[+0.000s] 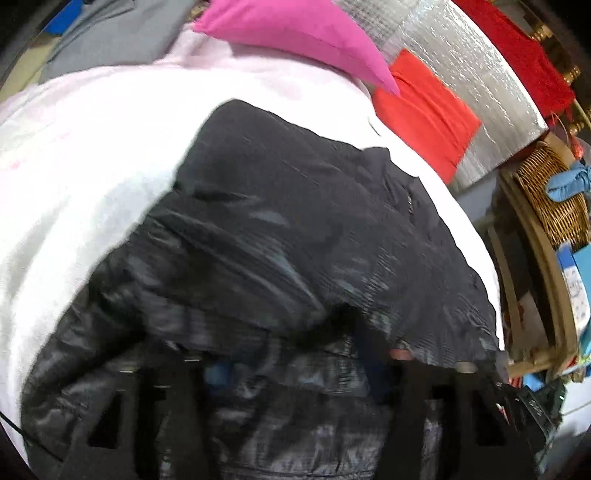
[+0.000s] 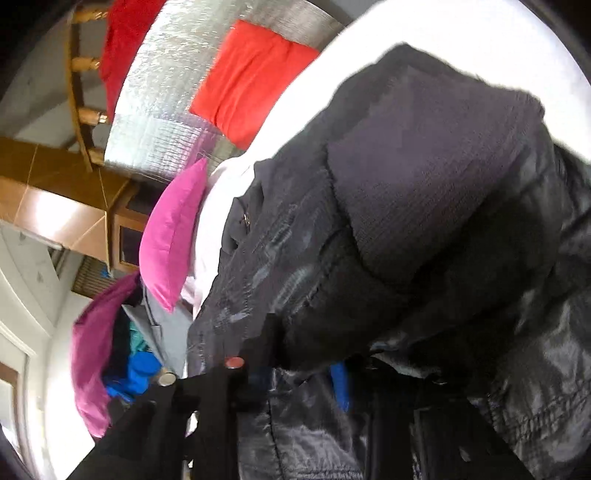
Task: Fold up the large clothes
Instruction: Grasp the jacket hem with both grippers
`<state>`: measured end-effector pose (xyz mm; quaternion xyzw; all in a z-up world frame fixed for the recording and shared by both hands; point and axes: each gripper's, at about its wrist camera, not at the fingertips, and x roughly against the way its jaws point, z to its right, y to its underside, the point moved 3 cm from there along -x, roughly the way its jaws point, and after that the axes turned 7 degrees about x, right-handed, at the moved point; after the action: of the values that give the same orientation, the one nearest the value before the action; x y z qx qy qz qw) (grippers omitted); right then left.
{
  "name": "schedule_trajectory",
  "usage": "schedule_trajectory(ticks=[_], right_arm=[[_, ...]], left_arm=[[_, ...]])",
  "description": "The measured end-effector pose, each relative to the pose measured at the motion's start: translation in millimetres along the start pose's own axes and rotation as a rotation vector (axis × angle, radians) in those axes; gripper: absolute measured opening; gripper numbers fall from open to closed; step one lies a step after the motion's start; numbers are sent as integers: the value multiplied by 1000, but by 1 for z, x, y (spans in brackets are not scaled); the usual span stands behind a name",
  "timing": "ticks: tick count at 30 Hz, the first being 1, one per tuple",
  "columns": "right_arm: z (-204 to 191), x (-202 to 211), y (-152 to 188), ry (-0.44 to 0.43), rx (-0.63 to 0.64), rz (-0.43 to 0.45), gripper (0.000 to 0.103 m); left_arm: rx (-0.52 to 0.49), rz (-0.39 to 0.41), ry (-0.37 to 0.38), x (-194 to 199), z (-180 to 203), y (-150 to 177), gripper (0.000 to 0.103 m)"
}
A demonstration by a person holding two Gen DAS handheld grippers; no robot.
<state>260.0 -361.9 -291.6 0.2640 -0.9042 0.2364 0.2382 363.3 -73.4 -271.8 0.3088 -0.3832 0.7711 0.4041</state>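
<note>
A black puffy jacket (image 1: pixel 295 221) lies bunched on a white sheet (image 1: pixel 74 166) and fills the middle of both views. In the left wrist view my left gripper (image 1: pixel 295 369) is at the jacket's near edge. Shiny fabric fills the gap between its blue pads (image 1: pixel 373 369) and drapes over the fingertips. In the right wrist view the jacket (image 2: pixel 424 184) rises in a dark, ribbed fold. My right gripper (image 2: pixel 291 373) is shut on a pinch of its glossy fabric beside a blue pad (image 2: pixel 340 384). Blur hides the fine detail.
A pink pillow (image 1: pixel 295 33) and a red cloth (image 1: pixel 424 110) lie beyond the jacket, on and beside a silver foil mat (image 1: pixel 461 74). A wicker basket (image 1: pixel 554 192) stands at the right. A purple and blue clothes pile (image 2: pixel 92 350) and a wooden chair (image 2: pixel 81 92) are at the left.
</note>
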Motion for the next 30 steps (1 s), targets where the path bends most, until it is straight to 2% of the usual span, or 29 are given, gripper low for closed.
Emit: schedule_trajectory(ticks=[1, 2, 5, 8, 10, 12, 14, 15, 16, 17, 18, 20, 23, 24, 25, 26, 27, 28, 30], right_arm=[[-3, 4, -1, 0, 14, 15, 24], [-9, 9, -3, -2, 31, 31, 24], [-20, 24, -6, -1, 78, 78, 24], [-10, 11, -3, 71, 74, 8, 24], [3, 2, 1, 83, 23, -63, 24], [7, 4, 0, 57, -18, -78, 25], [4, 7, -1, 43, 0, -87, 31], [1, 9, 0, 38, 16, -89, 47], [0, 10, 1, 31, 23, -92, 71], [-3, 10, 4, 13, 27, -96, 76], [-6, 9, 7, -13, 35, -102, 76], [-14, 4, 12, -33, 64, -115, 76], [-20, -7, 16, -2, 96, -115, 75], [-19, -12, 17, 4, 88, -118, 69], [-17, -14, 18, 8, 83, -116, 52], [-16, -18, 17, 17, 84, -116, 43], [-14, -19, 17, 35, 92, -107, 34], [-15, -17, 16, 42, 100, -87, 30], [-21, -7, 13, 43, 132, -51, 26]], left_arm=[[9, 5, 10, 3, -3, -1, 34], [17, 9, 18, 4, -5, -3, 31], [3, 16, 12, 7, -9, 0, 29], [-40, -24, -72, -8, -7, 7, 29], [-33, -22, -71, -7, -5, 7, 30], [-22, -34, -64, -2, -9, 7, 34], [-12, -45, -53, 2, -11, 10, 41], [-15, -48, -49, 5, -12, 12, 44], [-18, -53, -43, 9, -12, 15, 50], [-17, -59, -31, 11, -11, 18, 54], [-9, -65, -11, 14, -11, 21, 60], [-6, -61, 8, 17, -9, 20, 61], [-1, -35, 5, 17, -13, 13, 61], [7, -25, 2, 16, -15, 10, 60], [14, -17, -3, 16, -18, 7, 59], [18, -13, -4, 15, -20, 4, 55], [20, -12, -7, 14, -21, 2, 41], [25, -13, -7, 14, -23, 0, 32], [36, -8, 14, 19, -26, -3, 32]])
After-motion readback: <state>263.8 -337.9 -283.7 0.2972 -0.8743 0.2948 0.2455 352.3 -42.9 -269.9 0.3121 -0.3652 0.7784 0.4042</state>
